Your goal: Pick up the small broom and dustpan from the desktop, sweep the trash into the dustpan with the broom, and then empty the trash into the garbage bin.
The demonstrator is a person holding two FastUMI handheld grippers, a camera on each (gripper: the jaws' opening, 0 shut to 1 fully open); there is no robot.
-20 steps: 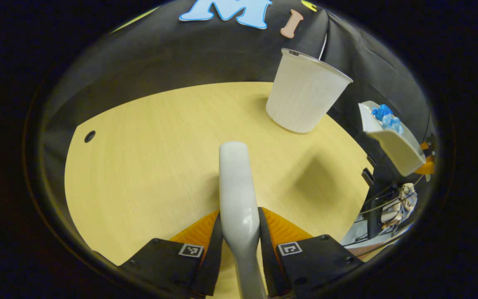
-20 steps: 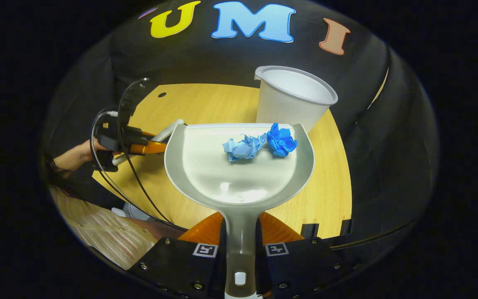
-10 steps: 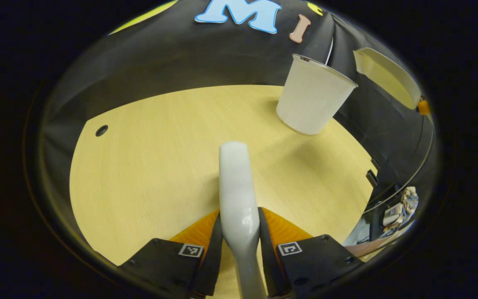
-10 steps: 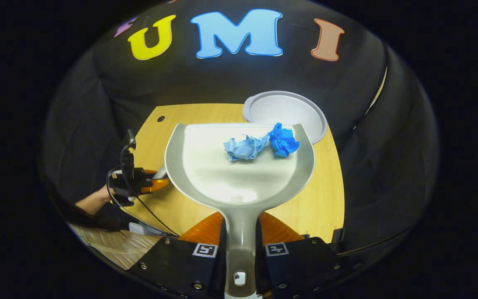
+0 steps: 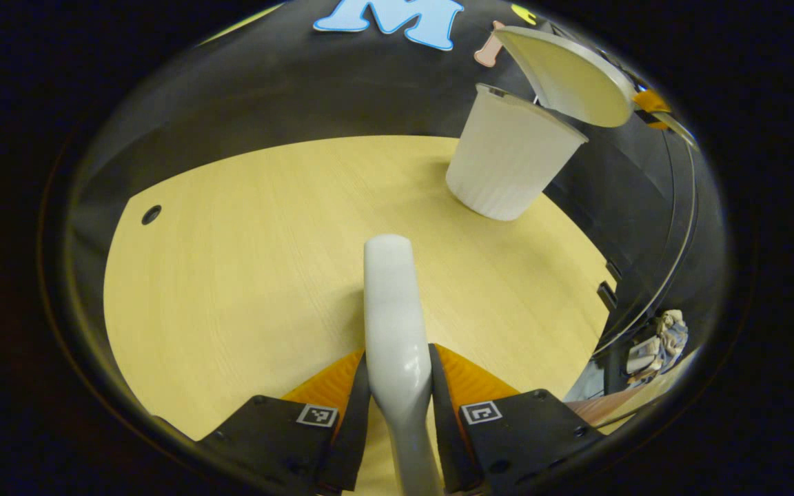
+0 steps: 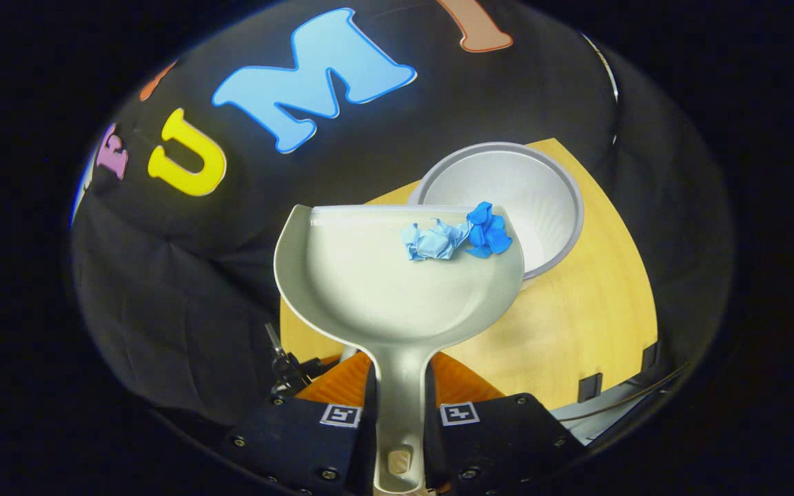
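My right gripper (image 6: 398, 396) is shut on the handle of the grey dustpan (image 6: 369, 289). Two crumpled blue paper balls (image 6: 459, 234) lie at the pan's front right edge, over the open mouth of the white garbage bin (image 6: 528, 186) below. In the left gripper view the dustpan (image 5: 569, 79) hangs tilted above the bin (image 5: 507, 162) at the table's far right. My left gripper (image 5: 398, 393) is shut on the pale broom handle (image 5: 391, 310), which points out low over the wooden desktop (image 5: 245, 269). The bristles are hidden.
The bin stands near the far right edge of the desktop (image 6: 597, 324), close to the black cloth wall. A cable hole (image 5: 151, 214) sits at the far left. Cables and clutter (image 5: 652, 341) hang past the right edge.
The right gripper has carried the dustpan higher and over the bin's mouth, tilting it forward; the paper balls slid toward the front edge. The left gripper with the broom has barely moved.
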